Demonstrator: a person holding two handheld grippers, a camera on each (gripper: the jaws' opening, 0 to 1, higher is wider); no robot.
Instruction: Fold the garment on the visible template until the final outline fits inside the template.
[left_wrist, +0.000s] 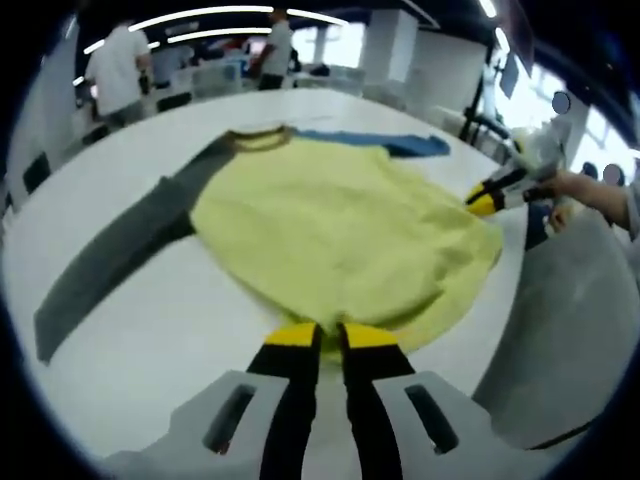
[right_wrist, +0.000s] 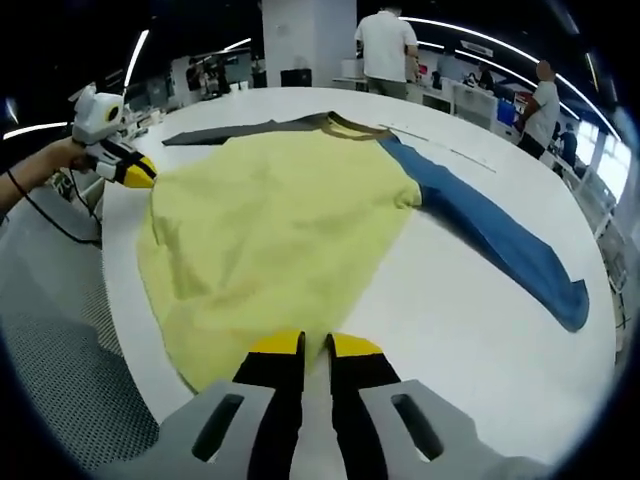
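A yellow shirt (left_wrist: 345, 235) is lying spread flat on a white table (left_wrist: 180, 330), its collar (left_wrist: 258, 138) pointing away from both grippers. A grey sleeve (left_wrist: 115, 245) is stretching out to one side of the shirt and a blue sleeve (right_wrist: 495, 235) to the other. The left gripper (left_wrist: 330, 335) is sitting at the shirt's hem with its yellow-tipped jaws narrow and the hem edge between the tips; whether they are pinching it I cannot tell. The right gripper (right_wrist: 315, 345) is meeting the hem at the shirt's other bottom corner, jaws likewise narrow at the cloth edge. Beyond the shirt, people (right_wrist: 385, 45) are standing at other tables.
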